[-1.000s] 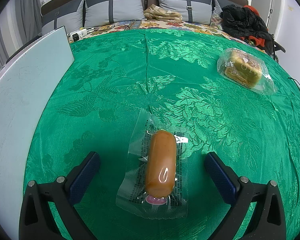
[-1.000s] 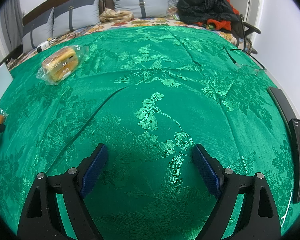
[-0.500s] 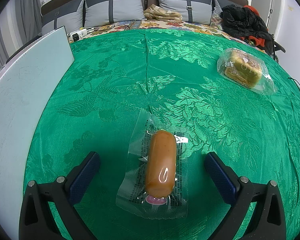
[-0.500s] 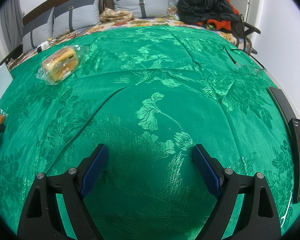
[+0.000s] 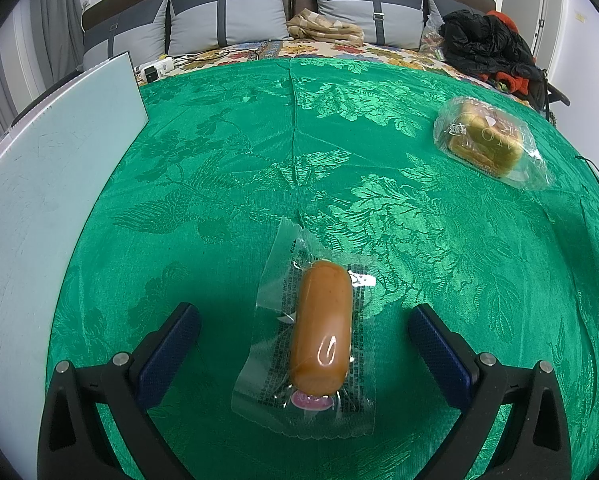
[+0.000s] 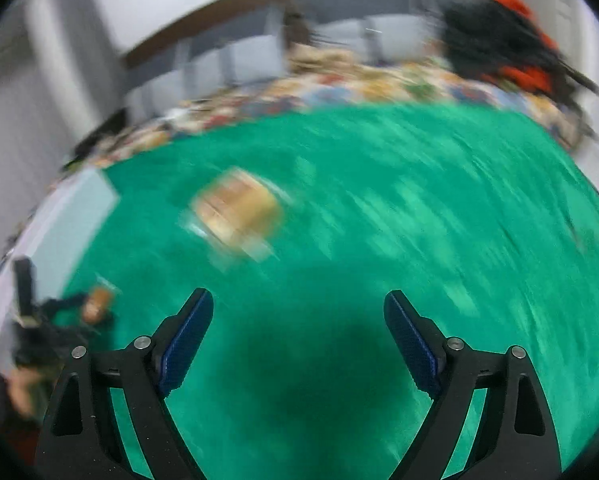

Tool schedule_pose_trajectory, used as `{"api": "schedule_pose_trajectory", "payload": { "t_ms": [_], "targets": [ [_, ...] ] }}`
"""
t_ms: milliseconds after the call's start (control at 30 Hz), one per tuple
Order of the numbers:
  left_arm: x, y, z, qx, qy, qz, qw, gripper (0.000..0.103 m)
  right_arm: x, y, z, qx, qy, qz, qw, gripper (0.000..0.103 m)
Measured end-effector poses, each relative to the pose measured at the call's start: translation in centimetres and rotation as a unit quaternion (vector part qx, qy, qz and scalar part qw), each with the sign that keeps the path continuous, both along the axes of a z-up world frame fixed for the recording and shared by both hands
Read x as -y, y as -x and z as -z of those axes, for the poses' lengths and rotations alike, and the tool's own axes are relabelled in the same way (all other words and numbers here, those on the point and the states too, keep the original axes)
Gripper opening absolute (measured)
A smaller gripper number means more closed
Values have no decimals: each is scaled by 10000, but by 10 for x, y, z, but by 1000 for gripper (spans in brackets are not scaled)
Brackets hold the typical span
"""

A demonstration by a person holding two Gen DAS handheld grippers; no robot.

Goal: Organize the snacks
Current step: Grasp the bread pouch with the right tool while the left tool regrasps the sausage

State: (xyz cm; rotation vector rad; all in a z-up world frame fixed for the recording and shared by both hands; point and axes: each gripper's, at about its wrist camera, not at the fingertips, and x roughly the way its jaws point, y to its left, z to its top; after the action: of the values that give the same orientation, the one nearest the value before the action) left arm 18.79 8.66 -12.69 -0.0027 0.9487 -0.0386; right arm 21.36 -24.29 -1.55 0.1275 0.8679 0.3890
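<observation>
on green cloth [image 5: 219, 168], left tongs [image 5: 304, 320] spread around wrapped sausage [image 5: 321, 334]

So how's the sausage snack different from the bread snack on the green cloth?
The sausage snack is one smooth orange-brown cylinder in a flat clear wrapper; the bread snack is a blocky golden loaf in a puffier clear bag. The sausage snack lies between the fingers of the open left gripper; the bread snack sits farther off to the right, untouched. Both rest on the green cloth.
</observation>
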Motion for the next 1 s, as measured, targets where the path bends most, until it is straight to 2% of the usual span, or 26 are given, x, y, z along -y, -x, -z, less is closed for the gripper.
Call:
{"api": "schedule_pose_trajectory", "payload": {
  "t_ms": [133, 200, 267, 333, 400, 433, 500, 733, 800, 900, 1000],
  "targets": [
    [0, 0, 0, 0, 1, 0, 10000, 103, -60, -63, -20, 85, 408, -878, 9953, 90],
    [0, 0, 0, 0, 2, 0, 10000, 103, -88, -92, -13, -25, 677, -1218, 9902, 90],
    [0, 0, 0, 1, 1, 0, 10000, 103, -115, -120, 9, -475, 902, -1525, 9830, 90],
    [0, 0, 0, 0, 1, 0, 10000, 103, -139, -131, 41, -829, 1469, -1608, 9725, 94],
    [0, 0, 0, 2, 2, 0, 10000, 103, -155, -125, 54, -494, 2151, -1577, 9625, 94],
    [0, 0, 0, 1, 2, 1, 10000, 103, -164, -121, 65, -514, 2403, -1655, 9551, 94],
    [0, 0, 0, 1, 1, 0, 10000, 103, -170, -116, 73, -413, 2668, -1636, 9489, 96],
    [0, -3, 0, -1, 1, 0, 10000, 103, -142, -131, 76, -1230, 1783, -1106, 9700, 95],
    [0, -3, 0, 0, 1, 0, 10000, 103, -134, -129, 75, -1293, 1574, -988, 9740, 92],
    [0, -2, 0, 0, 2, 1, 10000, 103, -119, -109, 64, -1237, 880, -851, 9847, 80],
    [0, -2, 0, 0, 1, 0, 10000, 103, -98, -80, 62, -1351, -139, -665, 9885, 77]
  ]
}}
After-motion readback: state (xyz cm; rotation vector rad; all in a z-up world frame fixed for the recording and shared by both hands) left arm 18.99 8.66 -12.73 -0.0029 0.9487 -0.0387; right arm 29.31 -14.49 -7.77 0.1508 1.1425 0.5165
